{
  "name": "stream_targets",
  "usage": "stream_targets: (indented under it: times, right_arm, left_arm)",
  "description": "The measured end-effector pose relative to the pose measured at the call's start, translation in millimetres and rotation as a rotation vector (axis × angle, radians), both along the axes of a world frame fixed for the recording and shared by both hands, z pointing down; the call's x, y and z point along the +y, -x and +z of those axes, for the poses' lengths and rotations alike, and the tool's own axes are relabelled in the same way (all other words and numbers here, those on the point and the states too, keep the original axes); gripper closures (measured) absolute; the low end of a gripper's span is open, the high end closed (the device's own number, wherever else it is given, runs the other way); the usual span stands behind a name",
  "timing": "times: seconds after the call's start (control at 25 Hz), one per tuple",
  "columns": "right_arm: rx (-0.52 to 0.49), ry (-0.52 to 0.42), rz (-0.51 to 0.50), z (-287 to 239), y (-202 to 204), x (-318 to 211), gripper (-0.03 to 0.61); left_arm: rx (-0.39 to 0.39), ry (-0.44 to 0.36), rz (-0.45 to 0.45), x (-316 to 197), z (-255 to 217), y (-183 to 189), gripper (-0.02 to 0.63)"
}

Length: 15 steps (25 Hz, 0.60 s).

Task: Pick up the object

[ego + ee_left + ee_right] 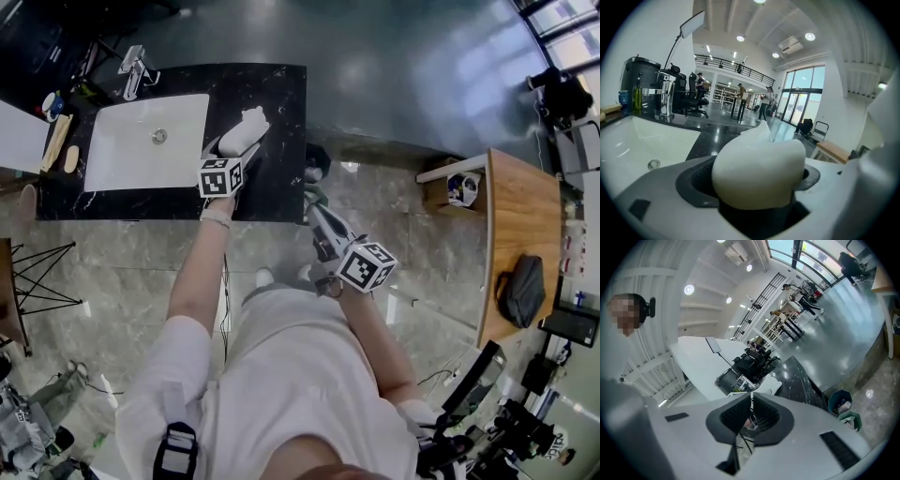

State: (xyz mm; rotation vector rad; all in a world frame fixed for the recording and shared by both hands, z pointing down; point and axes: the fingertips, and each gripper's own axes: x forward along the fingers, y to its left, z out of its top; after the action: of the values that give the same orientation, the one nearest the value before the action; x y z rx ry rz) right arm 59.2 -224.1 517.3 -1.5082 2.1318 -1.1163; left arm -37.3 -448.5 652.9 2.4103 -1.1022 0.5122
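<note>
The object is a smooth white rounded lump with a pointed top. It is over the black marble counter, just right of the white sink. My left gripper reaches onto the counter and has the lump between its jaws. In the left gripper view the white lump fills the gap, and both dark pads touch its sides. I cannot tell whether it rests on the counter. My right gripper hangs in front of the counter over the floor. In the right gripper view, my right gripper is shut with nothing between its pads.
A faucet stands behind the sink, and small items lie at the counter's left end. A bin stands by the counter's right edge. To the right is a wooden table with a black bag.
</note>
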Motion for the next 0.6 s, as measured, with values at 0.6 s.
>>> stream_targets:
  times: [0.6]
  right_arm:
    - [-0.006, -0.014, 0.01, -2, -11, 22, 0.558]
  left_arm:
    - [0.066, -0.009, -0.01, 23, -7, 7, 0.179]
